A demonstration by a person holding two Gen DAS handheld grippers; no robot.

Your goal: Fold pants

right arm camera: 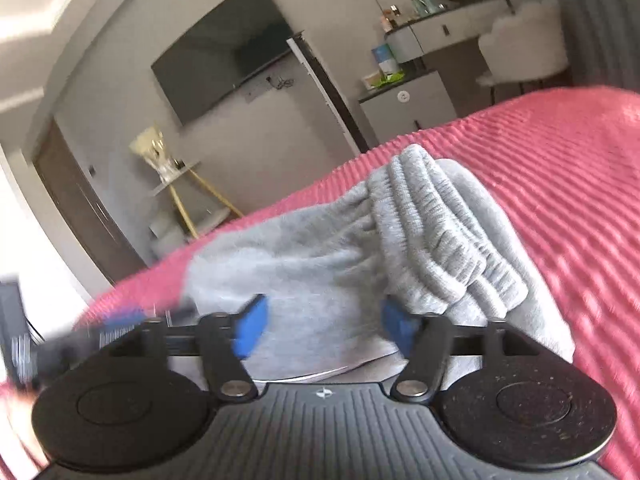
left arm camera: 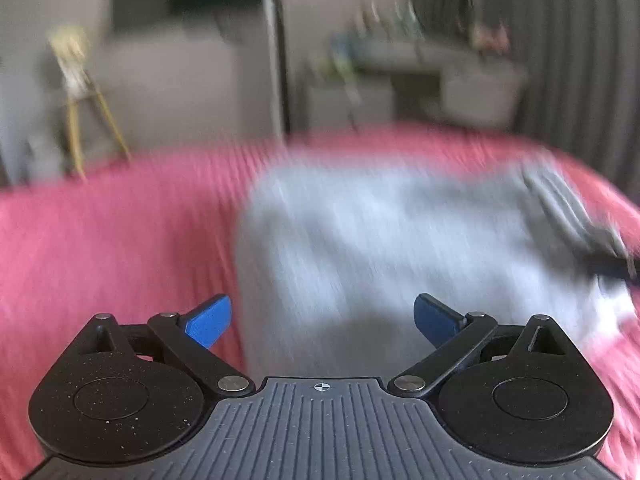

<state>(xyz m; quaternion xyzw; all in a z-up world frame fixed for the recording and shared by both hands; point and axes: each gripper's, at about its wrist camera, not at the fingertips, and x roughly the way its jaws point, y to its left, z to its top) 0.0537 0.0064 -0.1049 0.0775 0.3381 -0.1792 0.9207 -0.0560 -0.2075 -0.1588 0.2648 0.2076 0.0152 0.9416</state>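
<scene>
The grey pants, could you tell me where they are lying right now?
The grey pants lie on the pink bedspread, just ahead of the open right gripper; in the left wrist view they sit centre-right, ahead of the open left gripper.

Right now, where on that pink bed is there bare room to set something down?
Bare pink bedspread lies left of the grey pants, out to the bed's edge, and right of their ribbed waistband in the right wrist view. The middle is crowded: the pants fill it, and both open claws sit over them.
</scene>
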